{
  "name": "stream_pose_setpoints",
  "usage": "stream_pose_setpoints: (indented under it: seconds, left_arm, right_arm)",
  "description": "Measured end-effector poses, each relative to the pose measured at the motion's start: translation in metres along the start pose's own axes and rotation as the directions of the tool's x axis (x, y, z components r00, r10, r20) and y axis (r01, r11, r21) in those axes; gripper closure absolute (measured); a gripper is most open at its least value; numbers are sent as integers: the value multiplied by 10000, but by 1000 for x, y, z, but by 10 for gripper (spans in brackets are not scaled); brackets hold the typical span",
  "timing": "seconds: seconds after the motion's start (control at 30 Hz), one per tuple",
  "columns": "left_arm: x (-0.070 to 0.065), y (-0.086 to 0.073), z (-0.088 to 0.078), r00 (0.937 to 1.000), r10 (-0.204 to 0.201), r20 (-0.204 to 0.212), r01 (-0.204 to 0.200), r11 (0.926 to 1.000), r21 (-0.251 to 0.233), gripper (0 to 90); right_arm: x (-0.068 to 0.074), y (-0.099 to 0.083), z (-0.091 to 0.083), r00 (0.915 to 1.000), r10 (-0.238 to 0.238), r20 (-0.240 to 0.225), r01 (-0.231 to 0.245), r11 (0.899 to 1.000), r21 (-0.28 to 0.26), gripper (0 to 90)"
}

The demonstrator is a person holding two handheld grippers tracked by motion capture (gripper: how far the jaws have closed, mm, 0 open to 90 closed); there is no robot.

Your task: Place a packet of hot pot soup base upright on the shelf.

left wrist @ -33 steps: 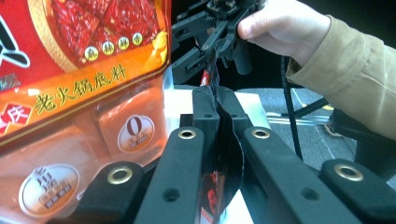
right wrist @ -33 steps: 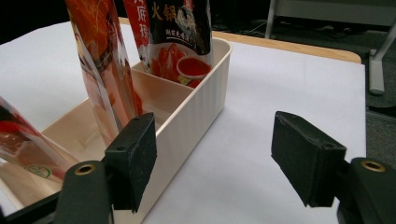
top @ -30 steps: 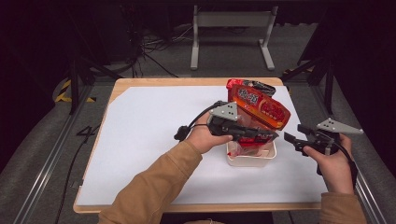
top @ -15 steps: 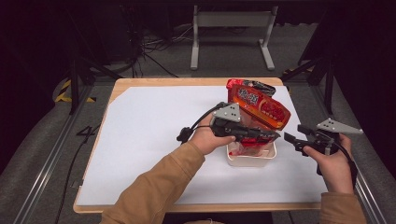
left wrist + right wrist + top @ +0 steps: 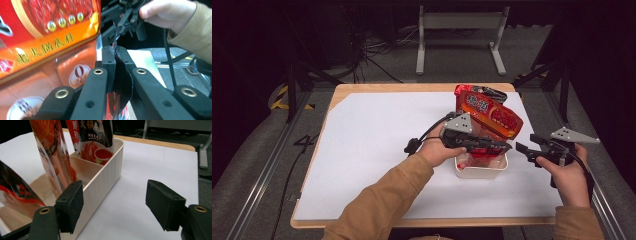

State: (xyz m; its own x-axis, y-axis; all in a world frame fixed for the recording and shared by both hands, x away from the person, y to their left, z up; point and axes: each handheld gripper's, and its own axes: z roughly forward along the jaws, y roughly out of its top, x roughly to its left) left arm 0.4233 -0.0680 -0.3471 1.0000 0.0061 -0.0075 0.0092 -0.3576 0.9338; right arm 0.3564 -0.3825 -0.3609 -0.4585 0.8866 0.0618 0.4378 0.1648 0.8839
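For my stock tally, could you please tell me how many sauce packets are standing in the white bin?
3: one at the far end, a middle one, and a near one pinched by the left gripper. Others may be hidden behind them.

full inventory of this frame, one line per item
packets: several, red and orange, standing in the bin, one leaning back
pinched packet: 1, dark with red, top edge between the left jaws
bin: 1, cream, divided, right of table middle
table: 1, white top, wood rim
metal stand: 1, grey, on the floor beyond
left gripper: 1, black, shut on pinched packet, over the bin
right gripper: 1, black, open, right of the bin
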Motion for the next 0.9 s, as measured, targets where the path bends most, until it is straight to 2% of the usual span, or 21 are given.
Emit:
stream_pose_setpoints:
  seconds: [0.2, 0.3, 0.5, 0.53, 0.6, 0.73, 0.8, 0.9]
  left_arm:
    - [3, -9, -8, 9991, -386, -180, 389, 9991, 174, 816]
    - [3, -10, -12, 9985, -506, -220, 510, 9986, 139, 720]
    - [0, -10, -24, 9937, -883, -697, 883, 9961, -30, 425]
    - [0, -10, -24, 9937, -883, -697, 883, 9961, -30, 398]
    - [-1, -10, -35, 9902, -1092, -871, 1083, 9940, -152, 379]
    - [-6, -11, -58, 9802, -1330, -1467, 1315, 9911, -200, 334]
    - [-9, -13, -72, 9702, -1502, -1903, 1505, 9885, -130, 329]
    - [-12, -18, -95, 9511, -1759, -2538, 1797, 9837, -83, 300]
  right_arm:
    - [0, 0, 1, 10000, -6, -18, 6, 10000, 25, 307]
    - [1, 0, 3, 10000, -32, -55, 32, 10000, 42, 306]
    - [1, 1, 6, 9999, 1, -122, -1, 10000, 59, 303]
    - [1, 1, 6, 9999, 1, -122, -1, 10000, 59, 303]
    - [1, 3, 7, 9999, -18, -152, 18, 10000, -7, 298]
    - [1, 5, 10, 9995, -121, -298, 117, 9998, -131, 290]
    - [0, 5, 12, 9993, -162, -344, 156, 9997, -168, 286]
    - [-1, 6, 15, 9991, -265, -338, 256, 9993, -258, 274]
